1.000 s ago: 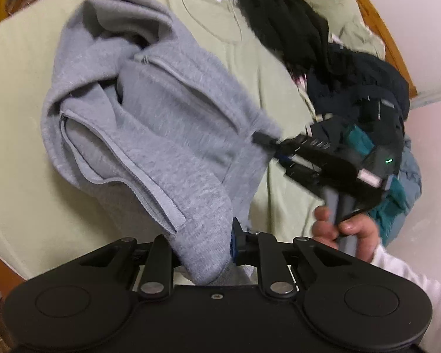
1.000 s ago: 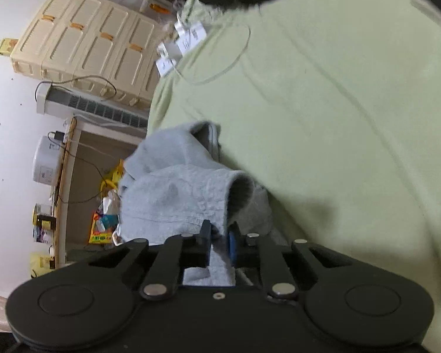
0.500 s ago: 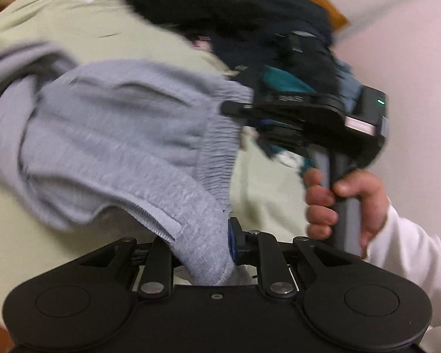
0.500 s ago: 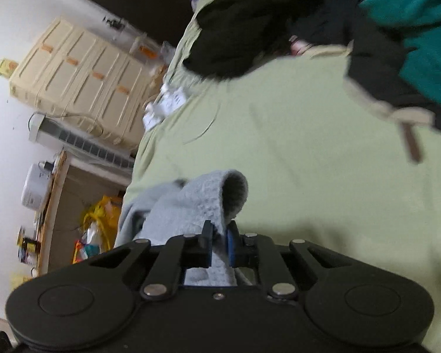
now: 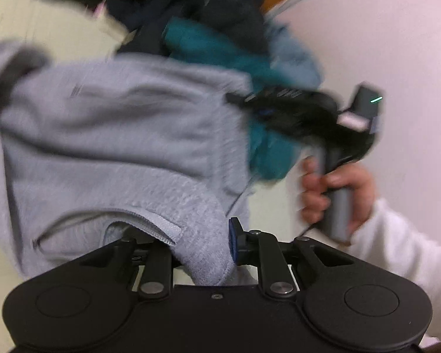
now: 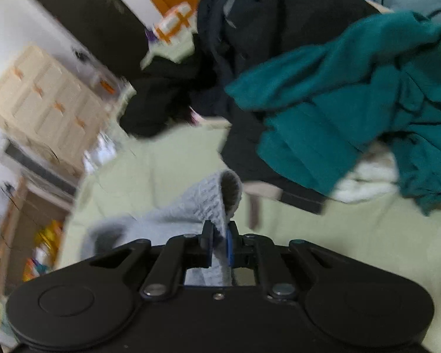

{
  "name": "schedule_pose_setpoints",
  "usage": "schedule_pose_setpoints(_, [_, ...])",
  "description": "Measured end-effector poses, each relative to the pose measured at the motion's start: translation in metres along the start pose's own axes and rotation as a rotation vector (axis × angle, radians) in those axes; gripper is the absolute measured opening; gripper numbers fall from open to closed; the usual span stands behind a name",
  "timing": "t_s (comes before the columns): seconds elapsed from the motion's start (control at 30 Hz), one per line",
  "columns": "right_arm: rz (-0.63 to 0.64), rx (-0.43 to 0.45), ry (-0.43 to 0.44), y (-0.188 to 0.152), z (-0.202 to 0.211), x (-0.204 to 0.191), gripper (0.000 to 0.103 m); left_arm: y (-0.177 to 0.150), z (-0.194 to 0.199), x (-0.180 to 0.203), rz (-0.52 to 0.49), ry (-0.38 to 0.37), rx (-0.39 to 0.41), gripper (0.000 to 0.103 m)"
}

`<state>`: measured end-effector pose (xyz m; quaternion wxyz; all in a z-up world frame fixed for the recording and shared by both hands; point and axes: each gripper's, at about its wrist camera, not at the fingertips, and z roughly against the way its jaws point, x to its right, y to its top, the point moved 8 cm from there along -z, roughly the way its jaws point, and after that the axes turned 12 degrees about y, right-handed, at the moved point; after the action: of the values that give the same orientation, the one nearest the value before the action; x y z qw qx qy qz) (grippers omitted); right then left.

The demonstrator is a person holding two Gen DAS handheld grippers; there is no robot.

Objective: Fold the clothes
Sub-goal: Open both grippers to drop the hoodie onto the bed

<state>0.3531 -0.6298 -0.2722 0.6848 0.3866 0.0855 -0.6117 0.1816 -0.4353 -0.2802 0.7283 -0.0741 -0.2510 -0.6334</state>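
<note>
Left wrist view shows the gray hoodie (image 5: pixel 111 147) held up over the green bed (image 6: pixel 323 250), with the left gripper (image 5: pixel 201 245) pinched on a thick bit of its hem at 6 o'clock. The right gripper (image 6: pixel 219 242) is squeezed almost closed on another edge. No fold looks made yet, and the pile of clothes (image 6: pixel 338 97) at 1 o'clock waits too.

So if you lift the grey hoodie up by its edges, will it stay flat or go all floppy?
Probably floppy: the grey hoodie already sags and bunches between the left gripper and the right gripper. It looks thick and fleecy, so likely a bit heavy for cloth. The ribbed hem sits pinched in the right fingers, so it seems unlikely to slip.
</note>
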Motion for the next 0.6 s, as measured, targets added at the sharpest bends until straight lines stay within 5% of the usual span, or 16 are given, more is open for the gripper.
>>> schedule_pose_setpoints(0.2, [0.013, -0.116, -0.127, -0.039, -0.035, 0.049, 0.017, -0.041, -0.065, -0.018, 0.006, 0.195, -0.260, 0.045])
schedule_pose_setpoints(0.27, [-0.009, -0.154, -0.132, -0.051, -0.040, 0.057, 0.029, -0.045, -0.067, -0.022, 0.014, 0.208, -0.295, 0.052])
schedule_pose_setpoints(0.43, [-0.031, -0.175, -0.139, -0.068, -0.024, 0.062, 0.031, -0.042, -0.072, -0.033, 0.109, 0.216, -0.356, 0.076])
schedule_pose_setpoints(0.47, [-0.062, -0.178, -0.119, -0.075, -0.016, 0.058, 0.037, -0.041, -0.073, -0.034, 0.143, 0.201, -0.375, 0.085])
schedule_pose_setpoints(0.6, [-0.171, -0.195, -0.040, -0.108, 0.003, 0.043, 0.059, -0.038, -0.069, -0.032, 0.218, 0.144, -0.422, 0.092])
